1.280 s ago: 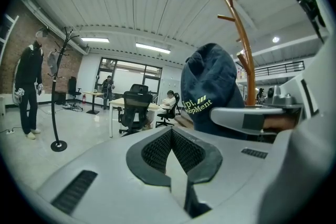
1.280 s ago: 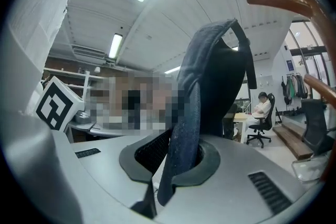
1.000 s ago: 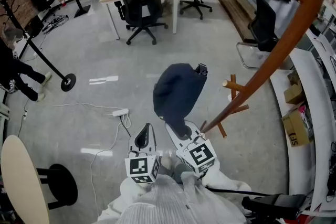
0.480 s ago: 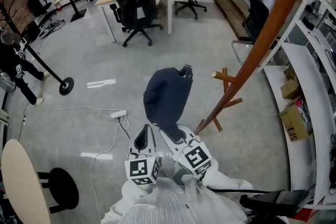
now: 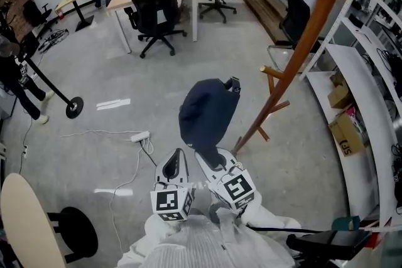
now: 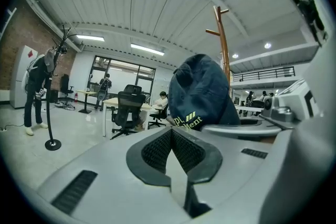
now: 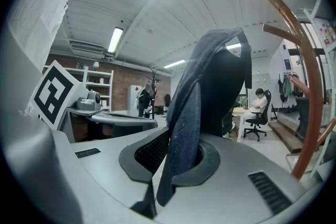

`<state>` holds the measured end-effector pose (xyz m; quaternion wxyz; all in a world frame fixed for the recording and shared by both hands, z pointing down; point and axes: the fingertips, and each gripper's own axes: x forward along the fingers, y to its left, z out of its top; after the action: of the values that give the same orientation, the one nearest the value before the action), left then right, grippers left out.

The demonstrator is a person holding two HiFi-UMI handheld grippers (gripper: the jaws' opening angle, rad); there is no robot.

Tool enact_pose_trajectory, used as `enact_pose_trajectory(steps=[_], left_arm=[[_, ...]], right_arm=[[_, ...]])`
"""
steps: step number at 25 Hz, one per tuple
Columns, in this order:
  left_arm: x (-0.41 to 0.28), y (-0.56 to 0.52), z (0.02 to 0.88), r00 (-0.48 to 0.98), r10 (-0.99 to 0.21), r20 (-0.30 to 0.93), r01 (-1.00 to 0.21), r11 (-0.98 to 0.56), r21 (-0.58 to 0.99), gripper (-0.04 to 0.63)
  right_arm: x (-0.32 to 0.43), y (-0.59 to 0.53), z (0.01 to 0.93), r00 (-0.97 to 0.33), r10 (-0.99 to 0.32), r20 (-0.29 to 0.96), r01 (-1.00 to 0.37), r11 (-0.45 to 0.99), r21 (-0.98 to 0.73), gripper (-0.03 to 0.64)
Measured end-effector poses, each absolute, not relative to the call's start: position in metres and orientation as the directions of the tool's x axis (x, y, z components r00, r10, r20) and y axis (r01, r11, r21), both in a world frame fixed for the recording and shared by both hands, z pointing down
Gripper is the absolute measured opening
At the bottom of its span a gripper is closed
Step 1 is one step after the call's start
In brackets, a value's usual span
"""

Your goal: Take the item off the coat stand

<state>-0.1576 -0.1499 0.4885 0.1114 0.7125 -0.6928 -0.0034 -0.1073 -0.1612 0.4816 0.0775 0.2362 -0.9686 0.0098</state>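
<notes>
Navy cap [image 5: 207,113] clamped in right tool [image 5: 211,158]

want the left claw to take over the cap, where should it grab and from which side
Probably the brim, just ahead of the right claw, coming from the left: it is thin and flat, while the cap's crown is rounded and soft. The left claw is shut, so open it first.

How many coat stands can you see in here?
2. The wooden coat stand rises on the right, beside the cap. The black coat stand is far left, on a round base. More may be hidden out of view.
</notes>
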Motion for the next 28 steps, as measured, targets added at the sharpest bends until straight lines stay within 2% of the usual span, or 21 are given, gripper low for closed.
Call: enact_pose_trajectory(steps=[14,28], left_arm=[[-0.15,-0.1,0.483,0.166,-0.977,0.132,-0.974,-0.142,0.175,-0.002],[-0.128,-0.094,0.468,0.168,-0.982,0.092,-0.978,-0.154,0.144,-0.002]], right_arm=[[-0.099,-0.098,0.483,-0.808,-0.566,0.163,-0.571,0.821,0.018,0.037],[-0.063,-0.067,0.481,-0.794,-0.579,0.185,-0.581,0.812,0.051,0.037]])
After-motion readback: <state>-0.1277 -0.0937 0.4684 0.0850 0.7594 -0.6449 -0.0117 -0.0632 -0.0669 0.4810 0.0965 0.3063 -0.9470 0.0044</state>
